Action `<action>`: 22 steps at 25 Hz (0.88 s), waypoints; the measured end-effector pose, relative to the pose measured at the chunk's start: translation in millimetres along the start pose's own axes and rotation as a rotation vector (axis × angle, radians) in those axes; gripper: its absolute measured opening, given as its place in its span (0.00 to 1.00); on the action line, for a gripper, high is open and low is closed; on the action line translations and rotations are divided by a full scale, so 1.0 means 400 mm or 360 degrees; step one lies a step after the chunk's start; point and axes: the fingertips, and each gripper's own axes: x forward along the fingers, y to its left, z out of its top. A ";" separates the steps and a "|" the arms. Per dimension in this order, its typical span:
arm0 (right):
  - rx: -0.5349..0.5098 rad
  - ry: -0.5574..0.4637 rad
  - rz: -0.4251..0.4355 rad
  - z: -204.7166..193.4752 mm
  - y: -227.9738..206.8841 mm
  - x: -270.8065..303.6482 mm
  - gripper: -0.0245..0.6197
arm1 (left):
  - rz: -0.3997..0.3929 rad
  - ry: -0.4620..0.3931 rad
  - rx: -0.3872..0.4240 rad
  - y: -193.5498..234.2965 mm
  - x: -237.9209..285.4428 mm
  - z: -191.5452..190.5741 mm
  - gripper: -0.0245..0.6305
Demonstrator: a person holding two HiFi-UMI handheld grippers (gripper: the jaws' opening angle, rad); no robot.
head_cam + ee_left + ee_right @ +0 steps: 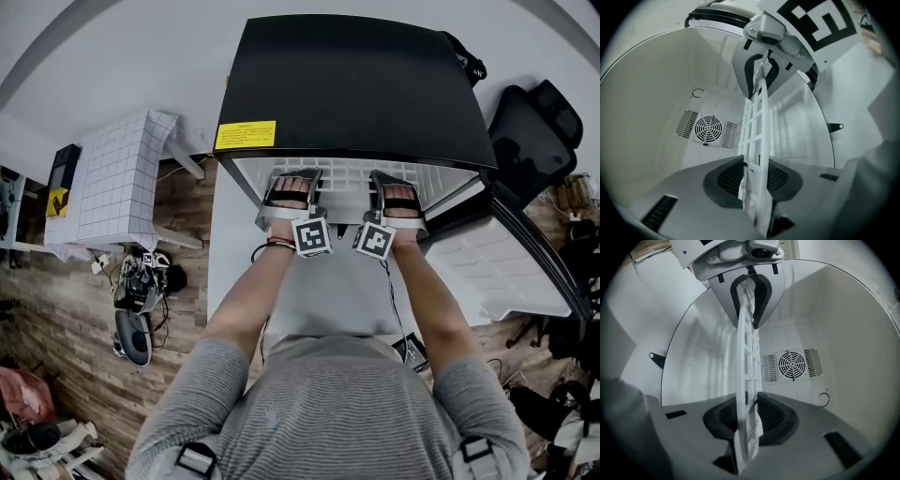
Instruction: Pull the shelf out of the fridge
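Note:
The white grid shelf (347, 178) lies inside the open black-topped fridge (356, 84), its front edge at the opening. My left gripper (291, 187) and right gripper (398, 192) reach into the fridge side by side, each closed on that front edge. In the left gripper view the shelf (757, 126) runs edge-on between the dark pads (729, 176), which press on it; the left gripper (752, 173) is shut on it. In the right gripper view the shelf (746, 357) is likewise pinched in the right gripper (747, 416). Each view shows the other gripper clamped further along the shelf.
The fridge's back wall has a round fan vent (708, 127) (791, 364). The fridge door (506, 262) stands open at the right. A table with a white grid cloth (117, 178) is at the left, a black chair (530, 131) at the right. Cables and clutter (141, 281) lie on the wooden floor.

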 end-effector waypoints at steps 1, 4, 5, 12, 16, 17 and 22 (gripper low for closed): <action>0.0005 -0.0003 0.0005 0.001 0.002 0.000 0.15 | -0.0001 0.0006 0.0000 0.000 -0.001 -0.001 0.20; 0.0008 -0.0004 0.0000 0.001 0.001 -0.003 0.15 | -0.0012 0.0025 0.0002 0.000 -0.005 -0.003 0.20; 0.0005 -0.0001 -0.0001 0.001 0.002 -0.002 0.14 | -0.0013 0.0027 0.0005 0.001 -0.005 -0.003 0.20; -0.0036 0.0026 -0.0027 0.002 -0.008 -0.006 0.14 | -0.0024 0.0051 0.0005 0.000 -0.006 -0.003 0.20; -0.0012 0.0037 -0.0010 0.001 -0.002 -0.004 0.14 | -0.0034 0.0057 -0.0011 0.001 -0.007 -0.005 0.20; -0.0011 0.0036 -0.0010 0.000 -0.002 -0.003 0.14 | -0.0037 0.0060 -0.0010 0.001 -0.007 -0.005 0.20; -0.0026 0.0036 -0.0011 0.000 -0.003 -0.007 0.14 | -0.0036 0.0072 0.0003 -0.001 -0.009 -0.004 0.20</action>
